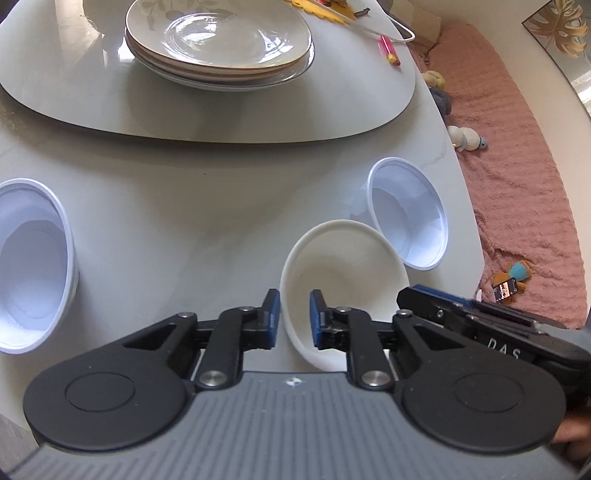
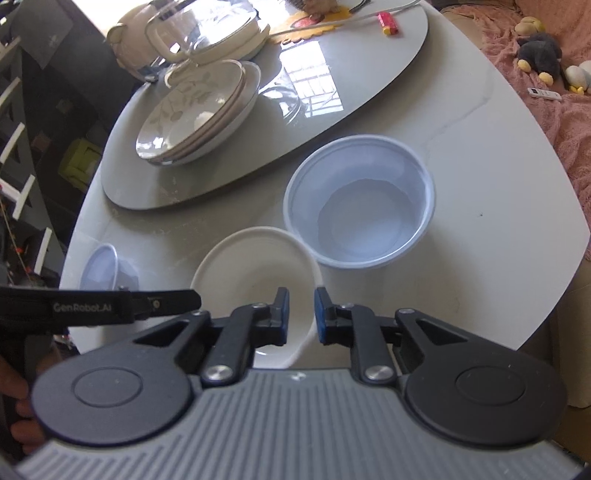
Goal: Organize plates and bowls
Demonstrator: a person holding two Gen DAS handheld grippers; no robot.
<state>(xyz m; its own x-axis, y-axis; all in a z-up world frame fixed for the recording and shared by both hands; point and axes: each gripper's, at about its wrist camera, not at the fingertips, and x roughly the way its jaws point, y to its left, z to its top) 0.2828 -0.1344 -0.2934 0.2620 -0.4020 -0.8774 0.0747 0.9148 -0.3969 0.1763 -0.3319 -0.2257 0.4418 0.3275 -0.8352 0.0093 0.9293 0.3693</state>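
Observation:
A cream bowl (image 1: pixel 347 266) (image 2: pixel 255 269) sits on the white table. My left gripper (image 1: pixel 294 314) is open with its jaws on either side of the bowl's left rim, not clamped. My right gripper (image 2: pixel 301 314) is open with its jaws on either side of the bowl's right rim. The right gripper's body shows in the left wrist view (image 1: pixel 480 317); the left one shows in the right wrist view (image 2: pixel 110 304). A white plastic bowl (image 1: pixel 406 214) (image 2: pixel 358 199) stands just beyond the cream bowl. Another plastic bowl (image 1: pixel 33 266) (image 2: pixel 107 269) stands to the left. A stack of leaf-patterned plates (image 1: pixel 221 40) (image 2: pixel 195 114) rests on the grey turntable (image 1: pixel 184 114) (image 2: pixel 332 81).
A glass-lidded pot (image 2: pixel 199 33), a yellow mat (image 2: pixel 317 22) and a red lighter (image 1: pixel 388 50) (image 2: pixel 386 22) lie at the turntable's far side. A pink-covered sofa (image 1: pixel 517 166) with plush toys (image 2: pixel 539 51) borders the table's right edge. Dark shelving (image 2: pixel 29 110) stands on the left.

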